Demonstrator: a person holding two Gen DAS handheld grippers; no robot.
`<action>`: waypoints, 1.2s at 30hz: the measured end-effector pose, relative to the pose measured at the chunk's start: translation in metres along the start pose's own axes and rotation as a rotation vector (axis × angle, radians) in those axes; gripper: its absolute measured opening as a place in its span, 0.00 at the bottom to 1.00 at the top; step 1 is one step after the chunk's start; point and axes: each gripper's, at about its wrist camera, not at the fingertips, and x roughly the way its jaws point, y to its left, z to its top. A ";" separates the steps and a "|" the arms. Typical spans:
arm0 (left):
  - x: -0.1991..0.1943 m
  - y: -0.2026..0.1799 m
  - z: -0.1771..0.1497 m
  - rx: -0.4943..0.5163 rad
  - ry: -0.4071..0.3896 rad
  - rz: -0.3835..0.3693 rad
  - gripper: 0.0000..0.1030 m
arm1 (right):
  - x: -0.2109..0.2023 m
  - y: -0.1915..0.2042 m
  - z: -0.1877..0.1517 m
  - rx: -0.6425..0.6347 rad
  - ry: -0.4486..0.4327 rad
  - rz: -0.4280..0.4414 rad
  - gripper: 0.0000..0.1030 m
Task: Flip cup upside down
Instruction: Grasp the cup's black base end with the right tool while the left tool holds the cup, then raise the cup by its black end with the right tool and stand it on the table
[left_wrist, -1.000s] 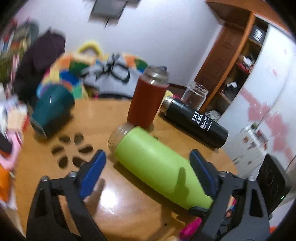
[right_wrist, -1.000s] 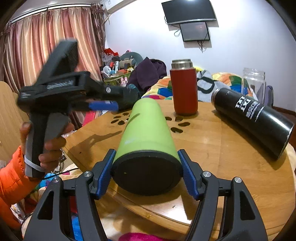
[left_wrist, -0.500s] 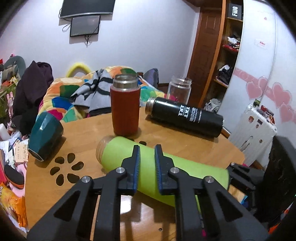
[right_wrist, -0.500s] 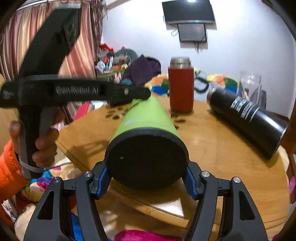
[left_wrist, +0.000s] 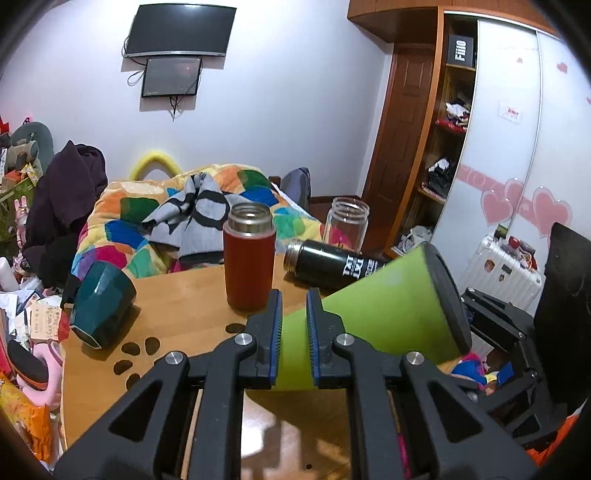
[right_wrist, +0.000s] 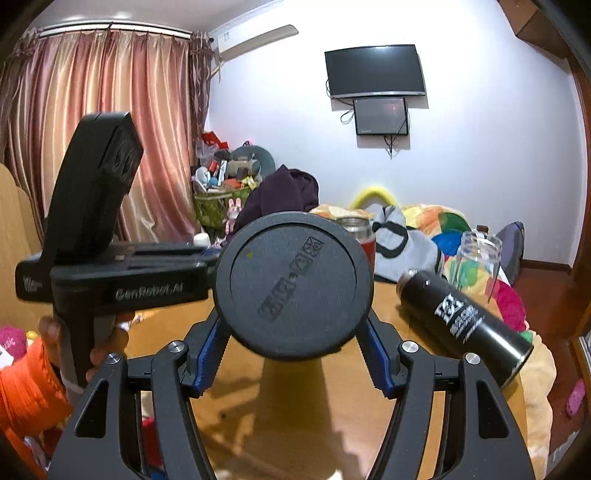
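The green cup (left_wrist: 384, 314) sits at centre right of the left wrist view, tilted with its dark base (right_wrist: 293, 286) raised toward the right. That base fills the middle of the right wrist view, where the right gripper (right_wrist: 291, 354) clamps it between blue pads (right_wrist: 207, 354) spread wide around its girth. The left gripper (left_wrist: 294, 332) has its jaws nearly closed with only a narrow gap, holding nothing; whether they touch the cup behind them I cannot tell.

One wooden table (left_wrist: 177, 295) carries four other vessels: one upright red flask (left_wrist: 249, 262), one black flask (left_wrist: 332, 264) lying down, one clear jar (left_wrist: 347, 225), and one teal cup (left_wrist: 101, 304) on its side at the left.

A second ago the green cup lay flat and the left jaws were wide open.
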 end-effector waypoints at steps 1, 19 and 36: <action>0.000 0.000 0.001 -0.001 -0.002 0.001 0.10 | 0.002 -0.001 0.003 0.002 -0.001 0.001 0.60; 0.017 0.032 0.020 -0.062 -0.023 0.034 0.09 | 0.066 -0.026 0.046 0.092 0.038 -0.006 0.60; 0.019 0.059 0.005 -0.127 -0.001 0.028 0.08 | 0.080 0.000 0.050 0.003 0.056 -0.012 0.60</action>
